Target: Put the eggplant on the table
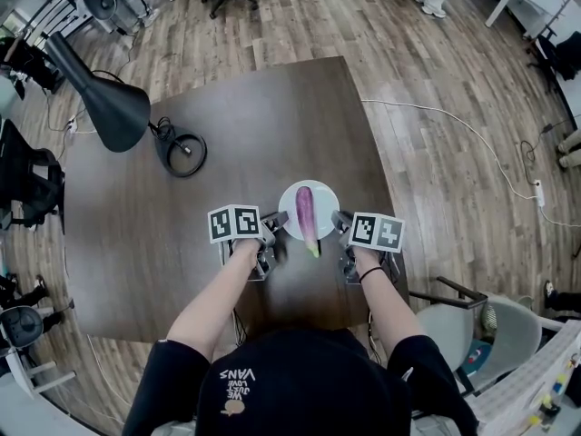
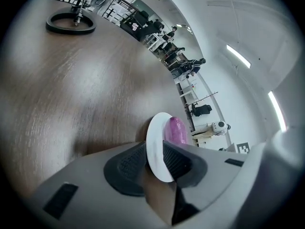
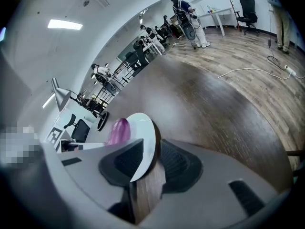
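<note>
A purple eggplant (image 1: 306, 214) with a green stem end lies on a small white plate (image 1: 325, 200) that rests on the dark wooden table (image 1: 163, 243), near its front edge. My left gripper (image 1: 274, 227) sits at the plate's left side and my right gripper (image 1: 343, 223) at its right. In the left gripper view the plate's rim (image 2: 157, 140) stands between the jaws of the left gripper (image 2: 155, 154), the eggplant (image 2: 175, 130) just beyond. The right gripper (image 3: 151, 159) likewise straddles the plate's rim (image 3: 142, 130), beside the eggplant (image 3: 119, 130). Both pairs of jaws look slightly parted around the rim.
A black desk lamp (image 1: 109, 107) leans over the table's left part, its round base (image 1: 182, 151) behind the plate's left. A grey chair (image 1: 472, 330) stands at the front right. A white cable (image 1: 454, 125) runs across the wood floor on the right.
</note>
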Tool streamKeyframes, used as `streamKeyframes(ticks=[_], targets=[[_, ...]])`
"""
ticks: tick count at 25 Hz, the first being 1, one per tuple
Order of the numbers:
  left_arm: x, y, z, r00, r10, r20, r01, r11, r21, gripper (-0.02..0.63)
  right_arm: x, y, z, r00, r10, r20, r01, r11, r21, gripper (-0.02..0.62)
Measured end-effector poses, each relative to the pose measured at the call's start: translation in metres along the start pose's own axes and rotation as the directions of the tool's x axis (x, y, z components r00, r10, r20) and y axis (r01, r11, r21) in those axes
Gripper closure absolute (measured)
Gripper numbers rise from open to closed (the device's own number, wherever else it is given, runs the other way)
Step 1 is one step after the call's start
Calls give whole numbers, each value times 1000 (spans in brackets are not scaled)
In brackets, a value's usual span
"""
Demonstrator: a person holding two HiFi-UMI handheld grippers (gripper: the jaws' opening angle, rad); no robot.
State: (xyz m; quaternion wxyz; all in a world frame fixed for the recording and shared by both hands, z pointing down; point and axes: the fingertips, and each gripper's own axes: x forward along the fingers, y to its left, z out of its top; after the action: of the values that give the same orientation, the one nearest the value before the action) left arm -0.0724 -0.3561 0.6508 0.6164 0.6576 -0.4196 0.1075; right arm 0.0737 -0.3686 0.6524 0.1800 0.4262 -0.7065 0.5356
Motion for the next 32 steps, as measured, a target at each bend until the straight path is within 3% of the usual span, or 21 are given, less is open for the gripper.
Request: streamKeyframes(ticks=[5,22,28,32], targets=[[-10,-2,4,998,-24,63,25,1000,-9,495,-7,0,-1,1000,-3,25,3,1000,9,492],[-41,-34,4,976,-95,194,63,984,166,583,-36,20,5,985,42,169,-31,997,-68,494],[-64,-56,-3,961,-134,241,62,957,282,595,-63,38,0,969,45,242,-5,987,-163,555],[-91,-71,-7,939,-150,308,16,918,397,595,-86,62,-4,945,67,319,14,970,-244,568]])
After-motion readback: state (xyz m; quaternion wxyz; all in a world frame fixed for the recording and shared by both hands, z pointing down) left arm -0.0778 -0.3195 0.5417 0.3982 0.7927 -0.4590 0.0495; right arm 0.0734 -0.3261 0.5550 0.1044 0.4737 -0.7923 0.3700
